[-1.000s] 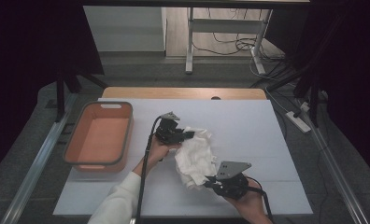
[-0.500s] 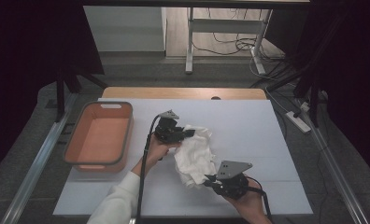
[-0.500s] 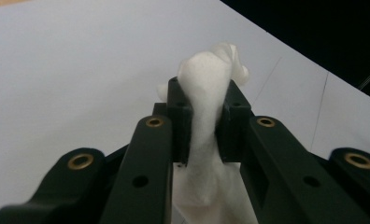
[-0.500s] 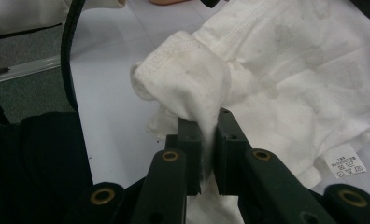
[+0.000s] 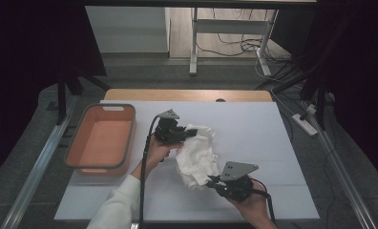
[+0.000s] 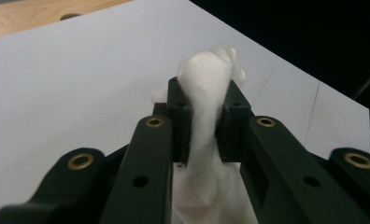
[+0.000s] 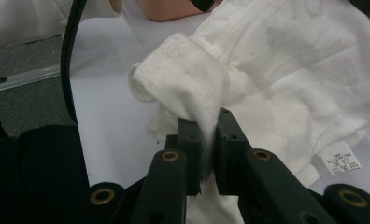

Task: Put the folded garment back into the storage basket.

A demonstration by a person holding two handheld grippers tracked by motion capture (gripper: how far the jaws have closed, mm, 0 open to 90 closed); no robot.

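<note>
White garment [image 5: 196,155] held crumpled between the two grippers, over the middle of the table, its lower folds seemingly resting on the surface. Left gripper [image 5: 184,135] clamped on a bunched fold at the cloth's far end; its own view shows the fold [image 6: 205,116] pinched between narrow jaws. Right gripper [image 5: 212,182] clamped on a stitched hem at the near end [image 7: 192,93], jaws narrow.

Care label [image 7: 340,163] sewn to the garment; print too small to read.

Surface: white sheet [image 5: 254,129] covering the table, bare wooden edge [image 5: 187,95] at the far side. Orange tub [image 5: 101,140] on the left of the sheet, well apart from the cloth.

Room: grey floor, dark surroundings, loose cables [image 5: 244,45] and a power strip [image 5: 305,123] beyond the table.
</note>
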